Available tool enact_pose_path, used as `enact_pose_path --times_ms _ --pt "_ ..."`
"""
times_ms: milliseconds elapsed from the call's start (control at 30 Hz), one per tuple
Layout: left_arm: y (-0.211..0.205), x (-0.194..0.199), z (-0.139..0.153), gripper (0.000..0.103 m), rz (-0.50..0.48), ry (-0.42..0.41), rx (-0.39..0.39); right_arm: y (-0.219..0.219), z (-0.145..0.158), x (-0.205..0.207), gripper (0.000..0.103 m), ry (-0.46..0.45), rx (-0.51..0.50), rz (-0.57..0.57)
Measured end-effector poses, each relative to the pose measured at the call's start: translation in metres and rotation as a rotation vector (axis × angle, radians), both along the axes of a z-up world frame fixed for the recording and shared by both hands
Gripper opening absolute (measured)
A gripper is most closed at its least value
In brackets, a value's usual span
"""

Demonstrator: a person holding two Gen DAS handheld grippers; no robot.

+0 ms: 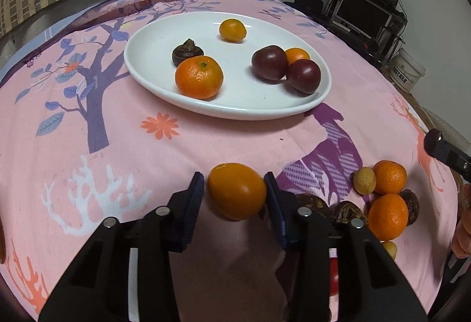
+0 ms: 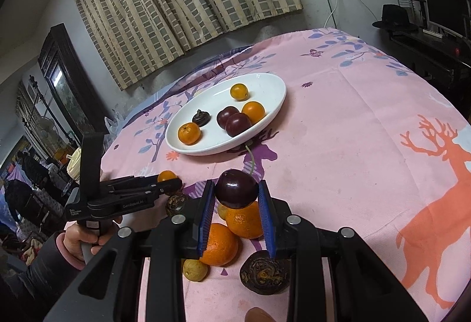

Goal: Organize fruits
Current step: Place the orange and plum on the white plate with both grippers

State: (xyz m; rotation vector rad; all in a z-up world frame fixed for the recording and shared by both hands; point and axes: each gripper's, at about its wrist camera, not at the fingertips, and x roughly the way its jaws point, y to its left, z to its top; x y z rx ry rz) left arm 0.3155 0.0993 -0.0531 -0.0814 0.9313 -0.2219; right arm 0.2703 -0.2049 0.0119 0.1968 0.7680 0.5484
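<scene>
My left gripper (image 1: 235,189) reaches down around a smooth orange kumquat (image 1: 237,191) lying on the pink cloth. Its right pad touches the fruit, and a thin strip of cloth shows at the left pad. From the right wrist view this gripper (image 2: 169,185) shows side-on with the kumquat (image 2: 167,175) at its tips. My right gripper (image 2: 235,192) is shut on a dark purple fruit (image 2: 237,188) with a green stem, held above the loose pile. A white oval plate (image 1: 235,112) (image 2: 206,151) beyond holds mandarins, two purple fruits and a brown water chestnut (image 1: 187,52).
Loose fruit lies near me: two mandarins (image 2: 244,219), a small yellow fruit (image 2: 195,269) and brown water chestnuts (image 2: 264,272). A person's hand (image 2: 79,236) grips the left tool's handle. The round table's edge curves close to the plate's far side; a monitor stand (image 1: 362,12) stands behind.
</scene>
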Motion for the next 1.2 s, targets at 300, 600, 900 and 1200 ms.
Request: enact_pose_path --times_ms 300,600,900,1200 --pt "0.006 0.009 0.047 0.037 0.0 -0.086 -0.025 0.025 0.031 0.027 0.03 -0.099 -0.045 0.041" --pt "-0.003 0.11 0.069 0.036 0.058 -0.122 0.022 0.094 0.028 0.121 0.03 -0.094 -0.204 0.086" --pt "-0.003 0.144 0.041 0.054 0.115 -0.028 0.091 0.112 -0.001 0.159 0.053 -0.013 -0.237 0.095" --pt "0.015 0.039 0.081 0.093 0.13 -0.144 0.088 0.077 0.028 0.072 0.061 -0.07 -0.203 0.148"
